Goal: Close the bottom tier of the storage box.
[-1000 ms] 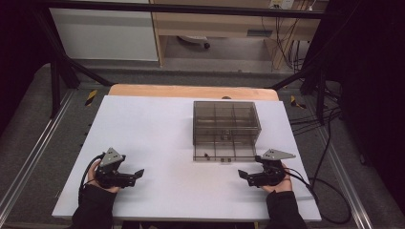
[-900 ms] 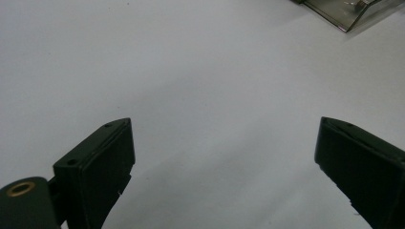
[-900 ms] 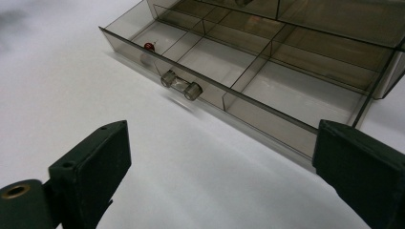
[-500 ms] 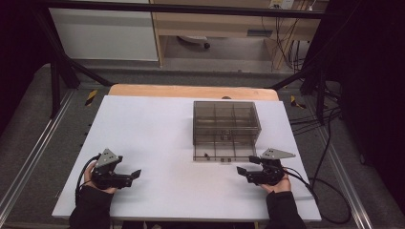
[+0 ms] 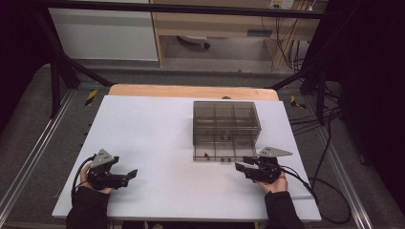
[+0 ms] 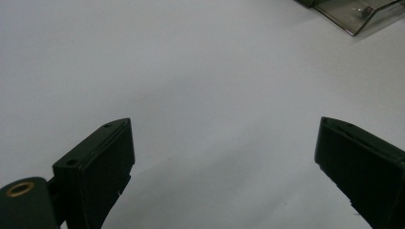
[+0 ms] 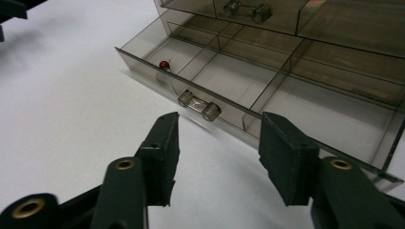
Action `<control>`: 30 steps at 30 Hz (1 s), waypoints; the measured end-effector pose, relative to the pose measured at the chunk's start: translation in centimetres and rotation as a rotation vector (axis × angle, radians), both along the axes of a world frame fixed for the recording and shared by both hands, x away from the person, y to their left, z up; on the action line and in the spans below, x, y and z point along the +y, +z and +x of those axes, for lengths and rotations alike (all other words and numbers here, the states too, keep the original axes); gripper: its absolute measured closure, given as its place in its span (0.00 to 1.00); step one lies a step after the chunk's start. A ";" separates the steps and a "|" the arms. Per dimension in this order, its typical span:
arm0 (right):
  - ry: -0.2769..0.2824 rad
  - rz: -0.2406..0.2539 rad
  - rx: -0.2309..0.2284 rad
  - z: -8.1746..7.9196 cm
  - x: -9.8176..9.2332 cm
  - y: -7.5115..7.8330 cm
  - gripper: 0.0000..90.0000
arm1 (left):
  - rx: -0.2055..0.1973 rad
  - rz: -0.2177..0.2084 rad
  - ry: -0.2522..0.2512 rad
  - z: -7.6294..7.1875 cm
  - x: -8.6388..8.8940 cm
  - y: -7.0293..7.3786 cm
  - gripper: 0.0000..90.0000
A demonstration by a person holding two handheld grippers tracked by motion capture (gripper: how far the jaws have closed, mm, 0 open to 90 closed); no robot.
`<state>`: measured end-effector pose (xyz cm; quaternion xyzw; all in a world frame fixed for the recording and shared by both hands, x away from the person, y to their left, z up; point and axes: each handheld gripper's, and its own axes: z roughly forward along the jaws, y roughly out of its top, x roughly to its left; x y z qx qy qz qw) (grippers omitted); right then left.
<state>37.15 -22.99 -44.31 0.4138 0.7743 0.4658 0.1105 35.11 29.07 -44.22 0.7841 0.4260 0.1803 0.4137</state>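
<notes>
Right tongs (image 7: 217,157) are held spread just before the clear knob (image 7: 199,105) of the pulled-out drawer (image 7: 248,81), presumably for gripping; left tongs (image 6: 224,176), spread, are parked over bare worktop (image 5: 148,138).

The high view looks down from above the near edge of the white table (image 5: 157,138), far off, facing the clear drawer box (image 5: 224,129). The left gripper view sits low over the table, well away from the box, catching just its corner (image 6: 353,14). The right gripper view is very close to the box's open drawer (image 7: 267,90). All three views share the box.
</notes>
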 end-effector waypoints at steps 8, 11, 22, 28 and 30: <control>0.007 -0.036 -0.002 0.4 0.7 -0.4 0.69 | -0.001 0.002 0.001 0.0 0.0 0.0 0.06; 0.011 -0.052 -0.004 0.5 1.0 -0.5 0.74 | -0.002 0.002 0.001 0.0 0.0 0.1 0.06; 0.012 -0.074 0.007 0.6 1.3 -0.8 0.87 | 0.000 0.001 -0.001 0.0 0.0 0.0 0.06; 0.006 -0.089 0.005 0.8 1.6 -0.8 0.93 | -0.002 0.003 -0.003 -0.1 0.0 0.1 0.06; 0.012 -0.096 0.001 0.9 1.8 -0.8 0.95 | -0.003 0.001 -0.002 -0.1 0.0 0.1 0.06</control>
